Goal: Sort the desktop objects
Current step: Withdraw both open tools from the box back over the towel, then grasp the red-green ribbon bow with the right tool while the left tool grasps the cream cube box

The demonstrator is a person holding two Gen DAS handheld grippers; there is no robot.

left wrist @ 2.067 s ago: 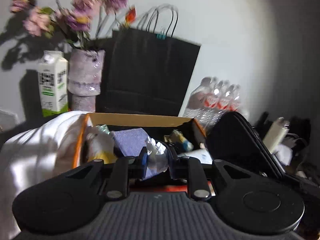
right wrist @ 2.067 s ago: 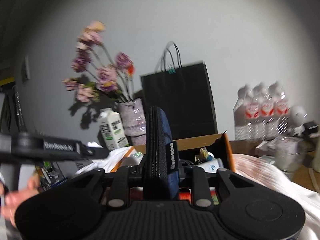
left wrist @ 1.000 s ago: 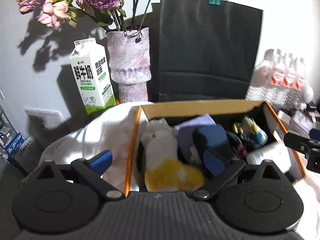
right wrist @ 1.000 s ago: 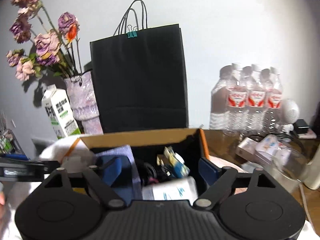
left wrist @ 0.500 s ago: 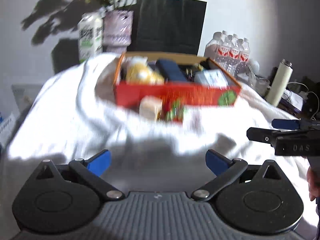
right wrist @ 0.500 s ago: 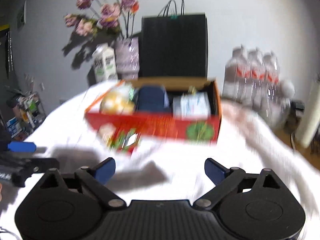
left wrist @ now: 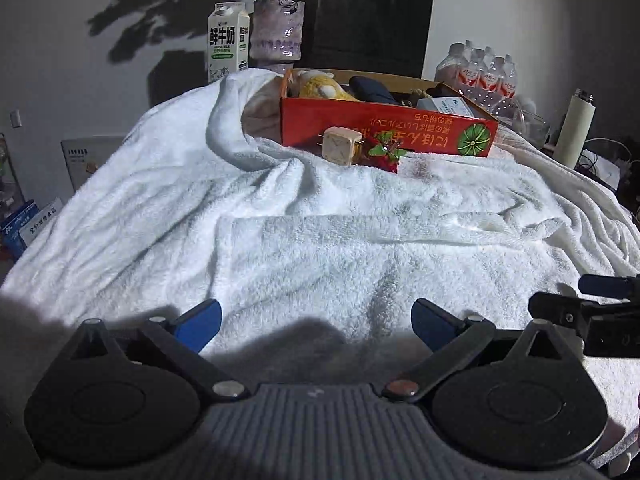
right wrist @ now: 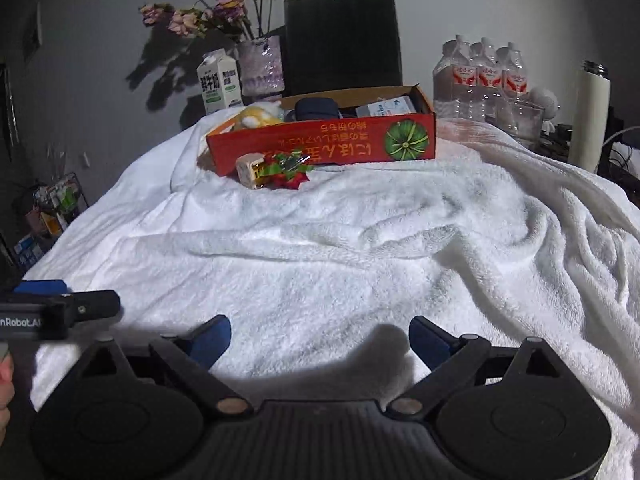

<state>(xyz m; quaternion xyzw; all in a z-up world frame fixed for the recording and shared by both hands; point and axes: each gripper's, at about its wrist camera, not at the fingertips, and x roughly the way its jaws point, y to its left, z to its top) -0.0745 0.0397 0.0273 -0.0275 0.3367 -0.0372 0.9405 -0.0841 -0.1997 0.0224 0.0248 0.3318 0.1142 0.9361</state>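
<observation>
A red cardboard box (left wrist: pixel 384 130) (right wrist: pixel 320 142) stands at the far side of a white towel (left wrist: pixel 320 232) (right wrist: pixel 340 248); in it lie a yellow plush toy (left wrist: pixel 320 88) (right wrist: pixel 256 115), a dark blue case (left wrist: pixel 370 89) (right wrist: pixel 316 109) and a white packet (left wrist: pixel 450 105) (right wrist: pixel 386 107). In front of the box sit a small beige cube (left wrist: pixel 340 145) (right wrist: pixel 249 169) and a red-green ornament (left wrist: pixel 386 152) (right wrist: pixel 288 168). My left gripper (left wrist: pixel 316 320) and right gripper (right wrist: pixel 320 338) both hang open and empty over the near towel, far from the box.
Behind the box stand a milk carton (left wrist: pixel 227 36) (right wrist: pixel 218 86), a vase of flowers (left wrist: pixel 276 30) (right wrist: pixel 260 62) and a black paper bag (left wrist: pixel 372 24) (right wrist: pixel 344 40). Water bottles (right wrist: pixel 484 76) and a white flask (right wrist: pixel 592 116) stand at the right. Clutter fills the floor at left.
Both grippers let go of their items over the box, opened, and drew back and down. The box, close up a second ago, now sits far across the towel.
</observation>
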